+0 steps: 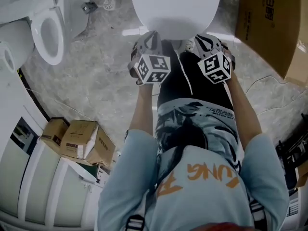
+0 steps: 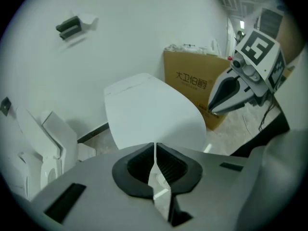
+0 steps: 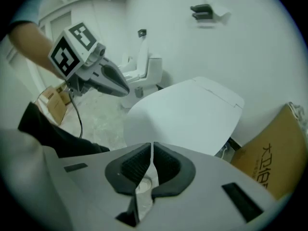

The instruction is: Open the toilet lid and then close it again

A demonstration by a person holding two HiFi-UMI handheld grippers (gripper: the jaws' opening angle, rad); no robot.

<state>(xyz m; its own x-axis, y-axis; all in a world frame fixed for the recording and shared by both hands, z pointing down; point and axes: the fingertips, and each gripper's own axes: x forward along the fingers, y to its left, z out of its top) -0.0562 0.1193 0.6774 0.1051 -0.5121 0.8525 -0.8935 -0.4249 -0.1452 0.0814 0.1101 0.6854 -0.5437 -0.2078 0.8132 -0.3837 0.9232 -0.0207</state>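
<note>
Near the toilet lid (image 1: 175,8), beside a Chinese-lettered box (image 1: 269,28), both hand-held grippers (image 1: 154,33) (image 1: 205,36) are clenched empty.

The toilet lid (image 1: 175,8) is smooth and white with a soft sheen, plastic by the look of it. The floor (image 1: 96,85) is grey veined stone, lightly polished. The box (image 1: 269,28) is matt brown cardboard. The left tongs (image 2: 154,147) have a matt grey plastic shell and black ribbed pads (image 2: 137,165), perhaps rubber. The other toilet (image 1: 45,30) has a glossy glaze.
</note>
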